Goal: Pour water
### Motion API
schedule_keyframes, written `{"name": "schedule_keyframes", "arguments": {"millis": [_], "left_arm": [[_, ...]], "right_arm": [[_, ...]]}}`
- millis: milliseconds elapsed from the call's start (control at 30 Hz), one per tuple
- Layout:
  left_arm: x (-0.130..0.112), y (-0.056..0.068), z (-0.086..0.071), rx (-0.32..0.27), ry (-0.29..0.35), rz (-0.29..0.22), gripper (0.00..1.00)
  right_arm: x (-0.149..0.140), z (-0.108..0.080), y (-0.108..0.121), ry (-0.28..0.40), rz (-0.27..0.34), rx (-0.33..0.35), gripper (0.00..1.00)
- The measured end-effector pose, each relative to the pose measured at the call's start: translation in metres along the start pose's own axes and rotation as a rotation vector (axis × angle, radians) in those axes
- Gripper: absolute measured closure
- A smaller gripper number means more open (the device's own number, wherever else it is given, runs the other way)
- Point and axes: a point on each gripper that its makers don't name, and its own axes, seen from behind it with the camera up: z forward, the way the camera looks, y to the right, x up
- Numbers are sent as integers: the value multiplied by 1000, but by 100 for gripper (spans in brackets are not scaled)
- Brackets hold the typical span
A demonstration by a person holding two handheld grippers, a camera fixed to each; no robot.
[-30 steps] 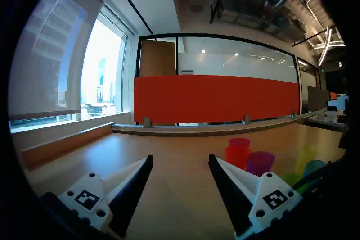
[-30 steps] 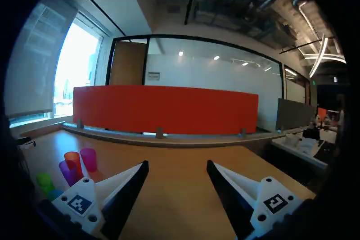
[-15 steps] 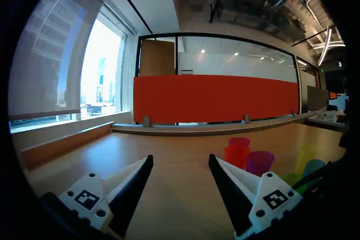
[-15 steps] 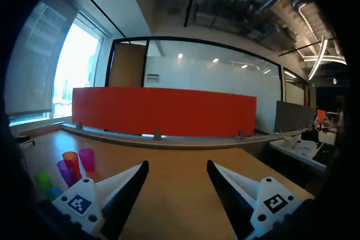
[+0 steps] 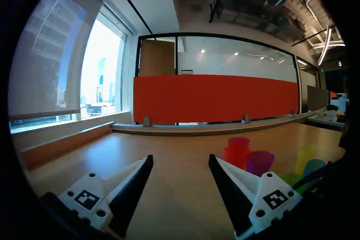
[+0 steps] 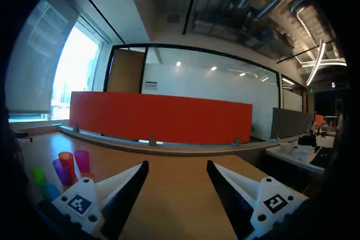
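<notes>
Left gripper view: hovering low over a wooden table [image 5: 171, 150] with the left gripper [image 5: 180, 156] spread wide and gripping nothing. Looking past its right-hand finger at a cluster of translucent plastic cups standing upright on the table: an orange cup [image 5: 236, 155] just in front of a pink cup [image 5: 239, 142], a purple cup [image 5: 260, 162] just beside them, then a yellow cup [image 5: 306, 155], a blue cup [image 5: 314, 166] and a green cup [image 5: 292, 178] farther toward the view's right edge. Facing an orange partition [image 5: 216, 98] running along the table's far side, with a bright window [image 5: 101, 82] glowing at left. Right gripper view: holding the right gripper [image 6: 177, 162] just as wide and just as empty above the same table. Catching the orange, pink, purple, green and blue cups grouped at the view's far left, beyond the left-hand finger. Leaving unclear, from either angle, whether any cup is holding water.
</notes>
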Motion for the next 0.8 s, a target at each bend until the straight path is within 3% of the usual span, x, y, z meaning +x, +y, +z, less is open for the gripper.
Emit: {"name": "schedule_keyframes", "arguments": {"millis": [300, 800], "left_arm": [[0, 0, 0, 0, 0, 0, 8], [0, 0, 0, 0, 0, -1, 9]], "right_arm": [[-10, 5, -9, 38, 20, 31, 0], [-54, 8, -13, 1, 59, 49, 0]]}}
